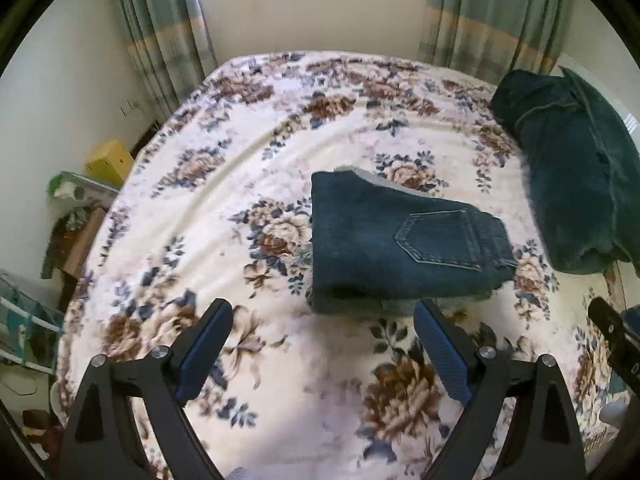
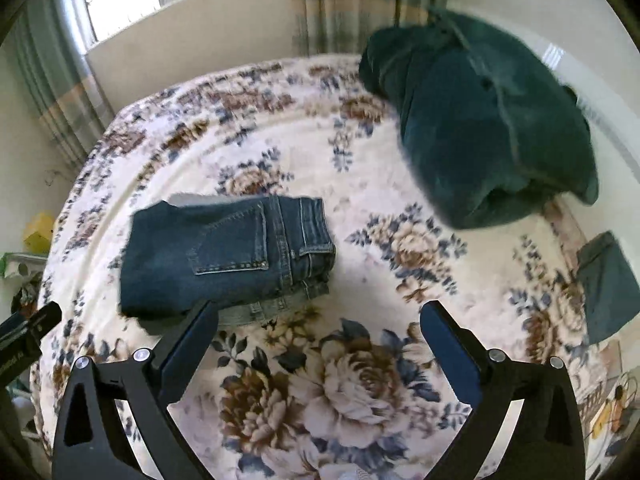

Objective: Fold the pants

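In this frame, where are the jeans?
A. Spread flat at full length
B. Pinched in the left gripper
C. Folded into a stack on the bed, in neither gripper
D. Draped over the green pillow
C: the jeans lie folded on the flowered bedspread, back pocket up, while the left gripper and right gripper stand open, holding nothing.

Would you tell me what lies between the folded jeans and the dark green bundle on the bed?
Only bare floral bedspread lies between the folded jeans and the dark green bundle; nothing else sits in that stretch. The right wrist view shows it best.
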A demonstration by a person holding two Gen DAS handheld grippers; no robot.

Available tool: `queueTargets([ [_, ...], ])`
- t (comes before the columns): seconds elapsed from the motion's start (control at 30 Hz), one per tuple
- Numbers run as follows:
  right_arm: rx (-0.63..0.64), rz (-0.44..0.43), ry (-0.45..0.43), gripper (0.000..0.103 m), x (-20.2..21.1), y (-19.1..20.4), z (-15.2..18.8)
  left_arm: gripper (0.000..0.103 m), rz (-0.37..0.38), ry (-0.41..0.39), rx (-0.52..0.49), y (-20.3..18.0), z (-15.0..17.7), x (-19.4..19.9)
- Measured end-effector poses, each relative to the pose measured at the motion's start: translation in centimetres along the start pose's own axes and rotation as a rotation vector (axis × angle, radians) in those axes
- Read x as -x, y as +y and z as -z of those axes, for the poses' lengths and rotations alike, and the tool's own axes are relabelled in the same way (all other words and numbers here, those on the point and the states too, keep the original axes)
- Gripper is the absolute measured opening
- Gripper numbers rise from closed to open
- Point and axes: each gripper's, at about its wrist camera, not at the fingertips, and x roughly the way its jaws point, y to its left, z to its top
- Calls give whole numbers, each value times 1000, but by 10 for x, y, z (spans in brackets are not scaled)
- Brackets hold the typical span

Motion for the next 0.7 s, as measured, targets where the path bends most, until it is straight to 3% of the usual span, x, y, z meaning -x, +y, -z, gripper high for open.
queueTargets([
  [0.7, 90, -98, -257, 103, 324, -65, 72, 92, -34, -204, 37, -6, 92, 271],
])
